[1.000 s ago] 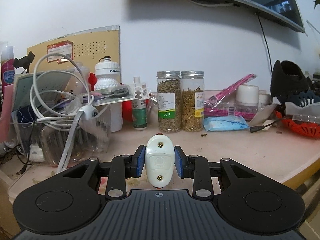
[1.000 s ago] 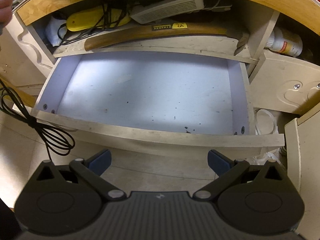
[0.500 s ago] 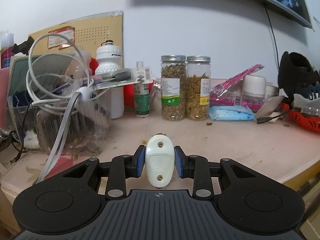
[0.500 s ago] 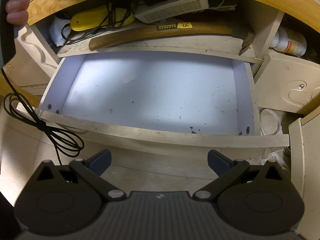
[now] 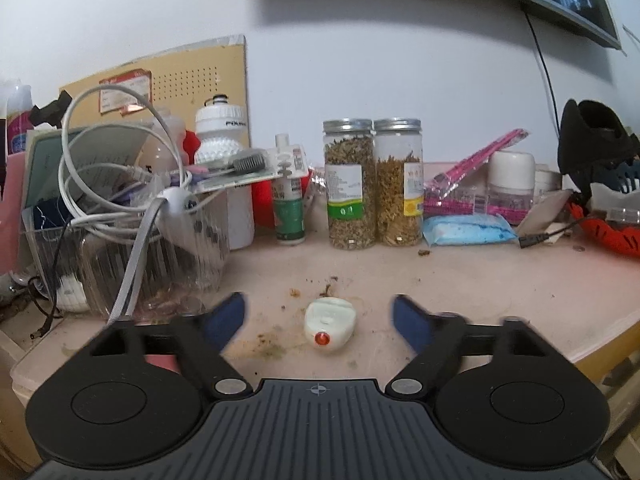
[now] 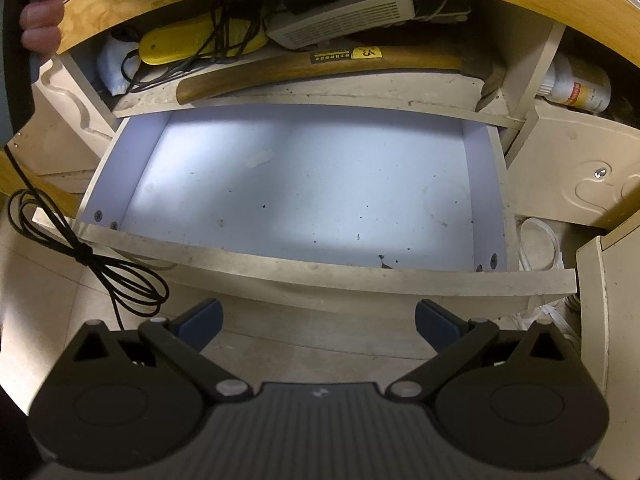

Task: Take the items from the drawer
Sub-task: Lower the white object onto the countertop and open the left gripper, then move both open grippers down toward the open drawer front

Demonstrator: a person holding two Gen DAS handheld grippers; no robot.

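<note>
Now we see the left gripper (image 5: 319,320) with fingers spread wide, holding nothing; the white plug (image 5: 330,322) with its red button lies on the pink bench (image 5: 500,280) between them, touching neither. Two jars (image 5: 374,184) stand side by side farther back near the wall. Our right gripper (image 6: 318,322) hangs with fingers wide too, in front of the pulled-out drawer (image 6: 320,276), whose pale floor shows only specks. A hammer (image 6: 320,68) lies on the shelf above the drawer.
</note>
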